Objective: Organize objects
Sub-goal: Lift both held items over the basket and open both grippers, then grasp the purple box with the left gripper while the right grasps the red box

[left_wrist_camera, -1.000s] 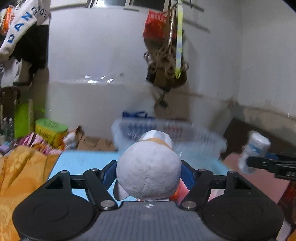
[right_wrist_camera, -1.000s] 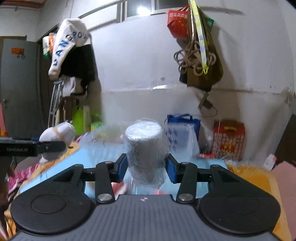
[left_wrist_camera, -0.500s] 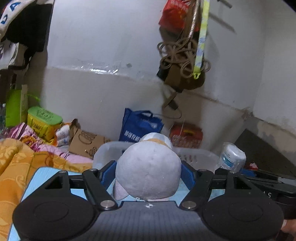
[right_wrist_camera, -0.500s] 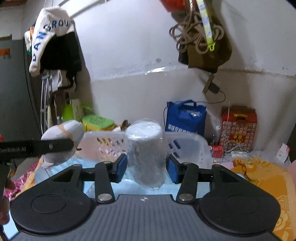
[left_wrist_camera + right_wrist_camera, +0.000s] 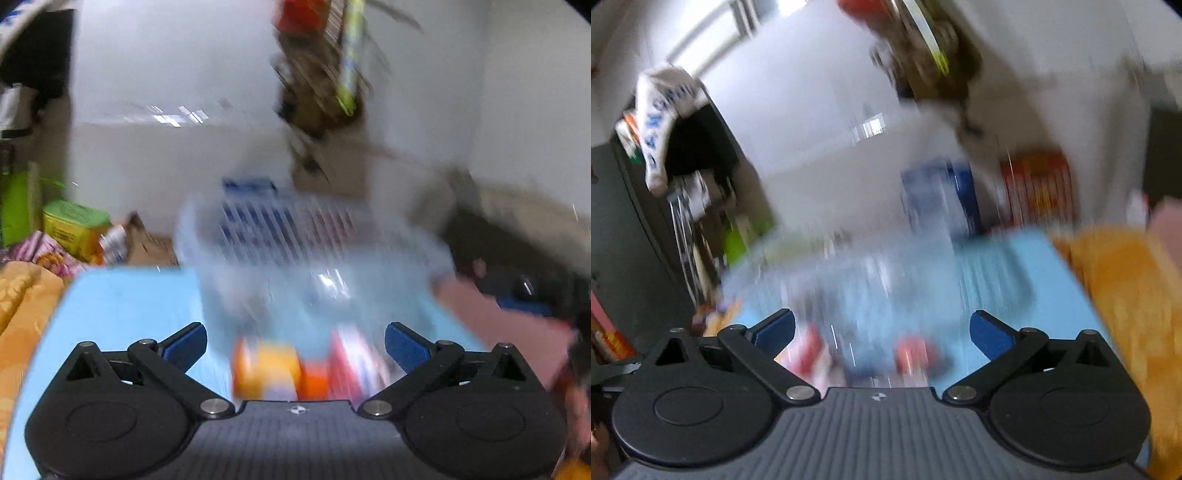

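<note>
Both views are smeared by motion. My left gripper (image 5: 295, 336) is opening wide, its blue pads far apart with nothing between them. Below it, on the light-blue mat (image 5: 129, 302), lie a blurred orange-yellow item (image 5: 266, 369) and a red one (image 5: 351, 362). The white slatted basket (image 5: 314, 236) stands just ahead. My right gripper (image 5: 881, 321) is also opening, its jaws wide and empty, over the mat (image 5: 1015, 266) with the blurred basket (image 5: 849, 266) in front. Red blurs (image 5: 916, 350) lie under it. I cannot make out the plush toy or the wrapped roll.
Orange cloth (image 5: 18, 295) borders the mat on the left and, in the right wrist view, orange cloth (image 5: 1126, 295) on the right. A green-yellow box (image 5: 74, 225), a blue bag (image 5: 938, 195) and a red box (image 5: 1038, 184) stand by the wall. Pink cloth (image 5: 498, 325) lies to the right.
Both grippers have opened wide. The plush toy is gone from the left fingers and the wrapped roll from the right. Both views dipped toward the basket and blurred; the right one rolled.
</note>
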Action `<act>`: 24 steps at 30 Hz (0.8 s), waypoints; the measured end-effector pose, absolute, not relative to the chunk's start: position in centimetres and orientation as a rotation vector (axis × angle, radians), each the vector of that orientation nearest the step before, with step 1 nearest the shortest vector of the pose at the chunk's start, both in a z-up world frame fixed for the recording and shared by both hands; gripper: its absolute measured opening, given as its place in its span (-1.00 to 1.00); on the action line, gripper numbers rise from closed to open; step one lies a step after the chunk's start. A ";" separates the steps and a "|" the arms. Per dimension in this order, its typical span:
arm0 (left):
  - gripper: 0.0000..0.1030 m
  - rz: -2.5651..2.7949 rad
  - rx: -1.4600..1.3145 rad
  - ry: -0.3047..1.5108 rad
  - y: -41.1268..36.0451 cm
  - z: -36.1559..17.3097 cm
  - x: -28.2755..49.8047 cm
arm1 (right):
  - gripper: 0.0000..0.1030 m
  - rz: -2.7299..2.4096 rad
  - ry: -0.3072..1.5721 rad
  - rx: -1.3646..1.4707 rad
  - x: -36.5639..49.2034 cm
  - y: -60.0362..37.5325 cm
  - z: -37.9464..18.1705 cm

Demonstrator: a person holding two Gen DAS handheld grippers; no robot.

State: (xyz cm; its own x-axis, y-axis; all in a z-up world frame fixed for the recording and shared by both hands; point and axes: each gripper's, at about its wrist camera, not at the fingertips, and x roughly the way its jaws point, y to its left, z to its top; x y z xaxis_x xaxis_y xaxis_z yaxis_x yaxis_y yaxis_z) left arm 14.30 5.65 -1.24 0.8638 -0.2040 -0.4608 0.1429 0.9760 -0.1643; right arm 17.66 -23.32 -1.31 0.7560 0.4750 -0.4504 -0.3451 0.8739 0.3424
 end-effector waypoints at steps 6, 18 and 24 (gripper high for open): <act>0.98 -0.222 -0.160 0.632 4.6 -3.8 13.3 | 0.97 0.417 0.607 0.133 17.6 -22.9 -3.6; 0.94 -0.175 -0.111 0.666 3.9 -5.6 12.6 | 0.80 0.424 0.583 -0.073 16.7 -20.0 -5.1; 0.92 -0.157 -0.062 0.631 3.1 -5.3 12.0 | 0.78 0.392 0.603 -0.021 17.5 -20.8 -5.3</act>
